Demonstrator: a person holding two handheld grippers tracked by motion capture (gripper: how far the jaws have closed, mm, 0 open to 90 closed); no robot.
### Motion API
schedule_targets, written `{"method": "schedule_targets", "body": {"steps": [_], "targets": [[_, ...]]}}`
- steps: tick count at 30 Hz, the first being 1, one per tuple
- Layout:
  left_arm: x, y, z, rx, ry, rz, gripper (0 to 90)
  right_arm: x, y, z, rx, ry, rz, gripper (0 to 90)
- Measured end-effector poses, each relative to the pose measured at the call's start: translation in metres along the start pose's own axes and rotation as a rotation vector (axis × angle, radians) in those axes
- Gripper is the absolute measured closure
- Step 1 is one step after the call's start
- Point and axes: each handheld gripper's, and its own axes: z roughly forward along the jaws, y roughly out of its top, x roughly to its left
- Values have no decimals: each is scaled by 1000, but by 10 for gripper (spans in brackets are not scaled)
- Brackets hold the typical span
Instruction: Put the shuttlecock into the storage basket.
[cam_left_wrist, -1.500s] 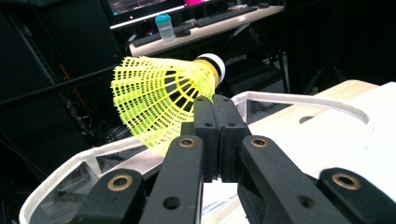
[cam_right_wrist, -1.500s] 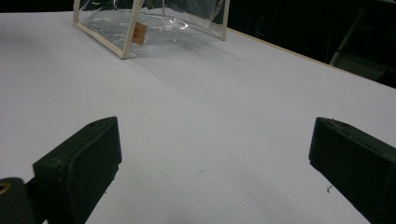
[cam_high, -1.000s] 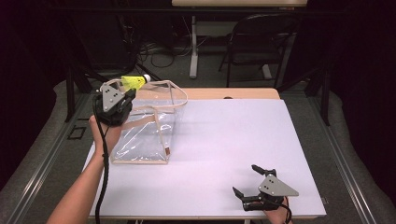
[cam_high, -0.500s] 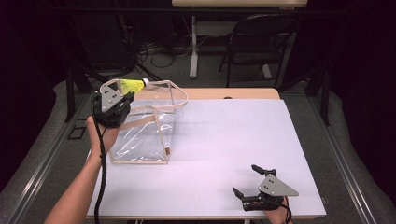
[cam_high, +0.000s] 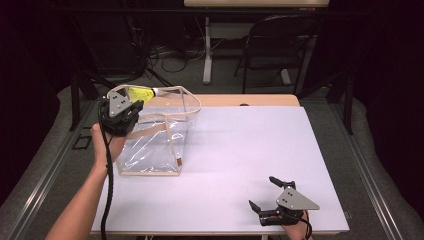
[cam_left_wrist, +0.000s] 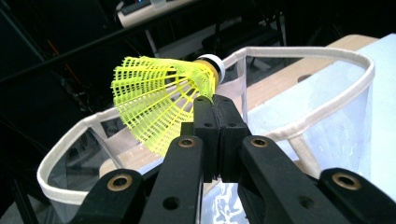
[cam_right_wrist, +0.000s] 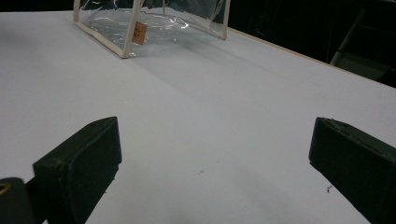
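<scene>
The yellow shuttlecock (cam_left_wrist: 163, 100) sits pinched by its mesh skirt between the jaws of my left gripper (cam_high: 131, 106), which are closed tight on it. Its white-banded cork tip points away from my jaws, out over the rim of the clear bag (cam_left_wrist: 322, 88). That bag stands open just beyond and below my left gripper, its cream-trimmed mouth looping around under the shuttlecock; in the high view the shuttlecock (cam_high: 141, 93) hangs above the bag's far left corner. My left hand (cam_high: 107, 145) is raised beside the bag's left wall. Well apart from all this, my right gripper (cam_high: 272, 194) rests low at the near right of the white table (cam_high: 260, 145), jaws spread wide with nothing between them, and the bag (cam_right_wrist: 154, 21) lies far ahead of it.
</scene>
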Motion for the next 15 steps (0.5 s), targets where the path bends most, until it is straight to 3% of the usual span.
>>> {"method": "schedule_targets", "body": {"steps": [15], "targets": [[6, 0, 7, 92, -29, 12, 892, 0, 0, 0, 0, 0, 1, 20]]}}
